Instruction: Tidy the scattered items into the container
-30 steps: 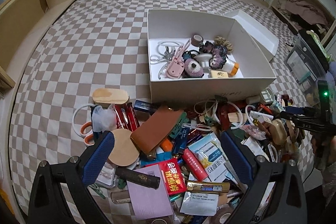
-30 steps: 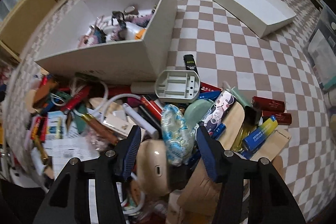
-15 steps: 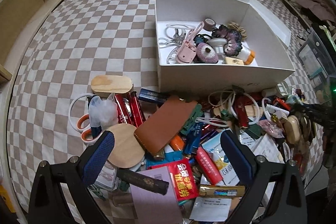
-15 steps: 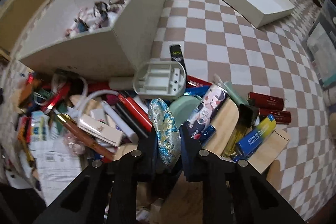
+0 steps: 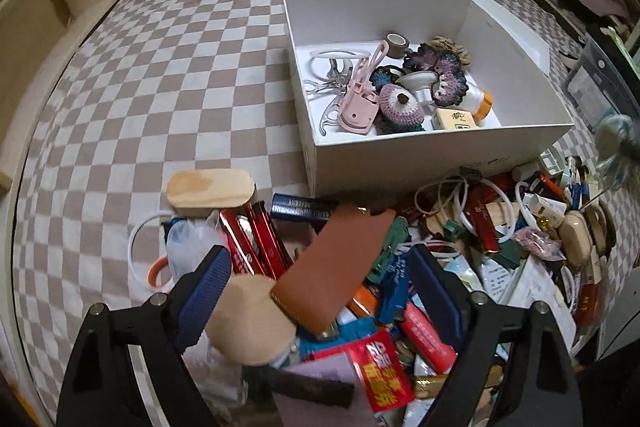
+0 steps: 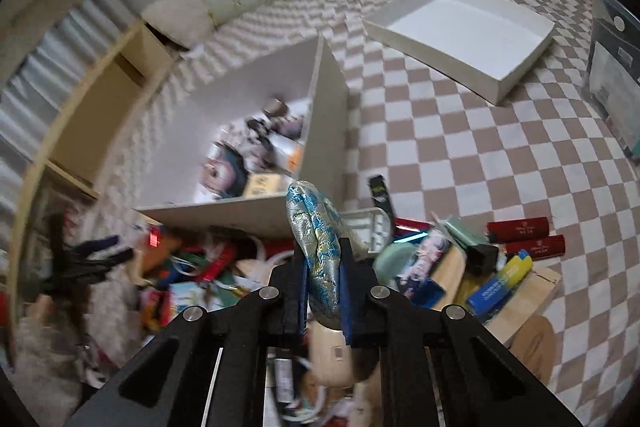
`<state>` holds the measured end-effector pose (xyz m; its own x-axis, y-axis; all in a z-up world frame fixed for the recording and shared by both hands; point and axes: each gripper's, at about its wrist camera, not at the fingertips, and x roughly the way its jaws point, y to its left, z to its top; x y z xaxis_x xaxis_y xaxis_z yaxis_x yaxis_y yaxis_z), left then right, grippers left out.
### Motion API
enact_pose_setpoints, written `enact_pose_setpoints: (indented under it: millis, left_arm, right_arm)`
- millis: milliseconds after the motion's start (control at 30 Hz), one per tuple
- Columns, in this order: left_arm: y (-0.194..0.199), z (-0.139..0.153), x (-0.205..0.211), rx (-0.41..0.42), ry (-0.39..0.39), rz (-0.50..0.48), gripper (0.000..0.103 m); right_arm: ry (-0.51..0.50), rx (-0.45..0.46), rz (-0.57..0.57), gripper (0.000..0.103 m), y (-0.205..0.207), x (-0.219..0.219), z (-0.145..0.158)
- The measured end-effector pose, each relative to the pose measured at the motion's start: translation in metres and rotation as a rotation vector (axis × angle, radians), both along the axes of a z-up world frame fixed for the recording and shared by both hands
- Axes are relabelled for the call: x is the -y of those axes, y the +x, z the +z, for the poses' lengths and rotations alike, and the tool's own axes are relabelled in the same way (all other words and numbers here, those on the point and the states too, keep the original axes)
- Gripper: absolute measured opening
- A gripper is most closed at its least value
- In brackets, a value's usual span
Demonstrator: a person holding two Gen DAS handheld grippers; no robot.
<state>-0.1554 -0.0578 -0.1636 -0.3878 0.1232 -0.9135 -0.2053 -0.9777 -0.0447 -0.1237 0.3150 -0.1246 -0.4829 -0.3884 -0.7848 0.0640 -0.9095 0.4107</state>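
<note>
A white box (image 5: 440, 143) with several small items inside stands on the checkered cover, behind a heap of clutter (image 5: 480, 247). My left gripper (image 5: 320, 267) hangs low over the heap's left part. Its jaws are wide and closing, with a brown leather case (image 5: 336, 267) and a round wooden disc (image 5: 248, 319) between the fingers, untouched by the pads. My right gripper (image 6: 322, 255) is closing tight on a blue-and-gold brocade pouch (image 6: 314, 223), held above the heap near the box's front corner (image 6: 248, 211). The pouch (image 5: 616, 139) shows blurred at the left wrist view's right edge.
The box's lid (image 6: 460, 31) lies open-side up on the cover behind and to the right. A wooden block (image 5: 210, 189) and red tubes (image 6: 520, 235) lie at the heap's edges. A wooden shelf (image 5: 32, 39) lines the left side; a clear plastic bin (image 5: 592, 87) stands right.
The right gripper shut on the brocade pouch and lifted it out of the heap toward the box. The left gripper sank closer to the heap and its jaws narrowed a little.
</note>
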Motion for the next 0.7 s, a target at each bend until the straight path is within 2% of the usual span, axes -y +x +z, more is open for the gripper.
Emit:
enact_pose_setpoints:
  millis: [333,567,700]
  left_arm:
    - [-0.021,-0.017,-0.005,0.029,0.102,-0.03,0.09]
    - [-0.024,-0.027,-0.005,0.071,0.159,-0.033,0.09]
    - [-0.024,-0.038,-0.003,0.109,0.124,-0.026,0.09]
  right_arm:
    - [-0.206,-0.12,0.017,0.014,0.014,0.005,0.045]
    - [-0.25,-0.169,0.041,0.014,0.018,0.011,0.063]
    - [-0.255,-0.171,0.044,0.014,0.018,0.012,0.065]
